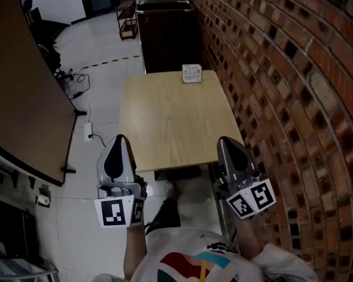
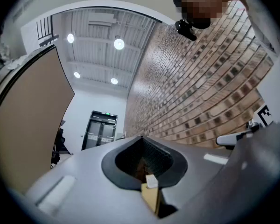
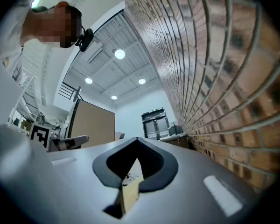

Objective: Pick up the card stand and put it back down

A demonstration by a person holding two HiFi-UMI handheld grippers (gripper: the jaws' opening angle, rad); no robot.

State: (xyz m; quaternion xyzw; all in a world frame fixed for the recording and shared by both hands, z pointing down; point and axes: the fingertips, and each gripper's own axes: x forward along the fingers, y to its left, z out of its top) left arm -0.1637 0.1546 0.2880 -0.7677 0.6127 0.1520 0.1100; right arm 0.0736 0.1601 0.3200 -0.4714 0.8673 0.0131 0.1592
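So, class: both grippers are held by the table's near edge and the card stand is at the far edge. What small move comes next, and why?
Probably reach the right gripper forward across the table toward the card stand. The stand sits untouched at the far edge, slightly right of centre, and that gripper is empty, jaws together.

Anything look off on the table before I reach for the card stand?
Nothing stands out. The card stand sits upright and square at the far edge of the table, with no damage that this view shows. The left gripper and right gripper hover by the near edge, jaws together, holding nothing.
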